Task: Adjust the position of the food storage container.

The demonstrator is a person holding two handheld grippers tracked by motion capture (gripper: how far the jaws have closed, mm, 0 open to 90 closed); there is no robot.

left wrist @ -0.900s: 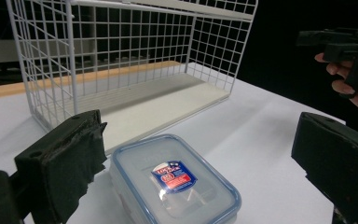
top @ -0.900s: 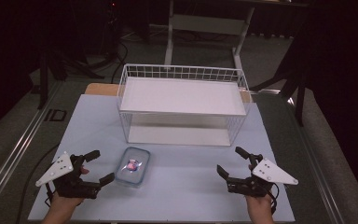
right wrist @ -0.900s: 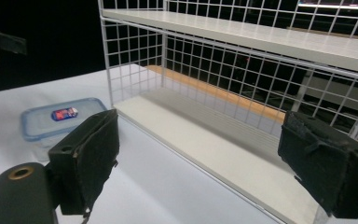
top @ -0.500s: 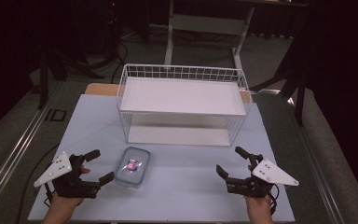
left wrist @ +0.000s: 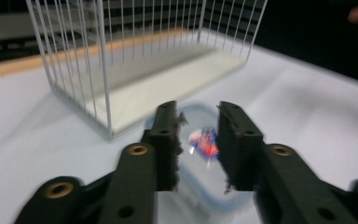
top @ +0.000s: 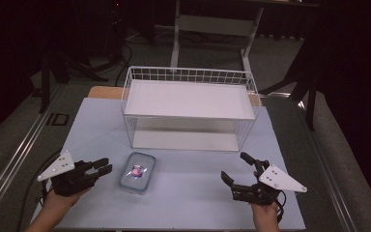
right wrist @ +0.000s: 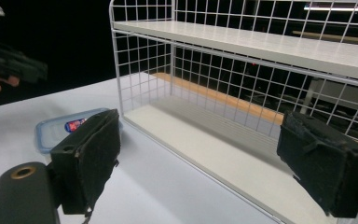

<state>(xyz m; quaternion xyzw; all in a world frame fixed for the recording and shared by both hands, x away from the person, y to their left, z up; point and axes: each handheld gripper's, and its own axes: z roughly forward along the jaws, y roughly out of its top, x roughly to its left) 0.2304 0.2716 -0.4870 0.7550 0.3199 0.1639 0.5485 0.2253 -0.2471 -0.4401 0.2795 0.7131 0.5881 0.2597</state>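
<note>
Lining up on the lidded container

The small clear container (top: 137, 172) with a blue-rimmed lid lies flat on the tabletop (top: 193, 203), just in front of the white wire rack (top: 188, 108) and apart from it. Since a moment ago my left gripper (top: 105, 167) has edged toward the container and now sits just beside its left edge, fingers (left wrist: 165, 140) narrowed but released, pointing at the lid with nothing between them. That suggests the grab comes next. My right gripper (top: 236, 169) rests well apart on the right, fingers (right wrist: 91, 158) spread wide, holding nothing, facing the rack.
</note>
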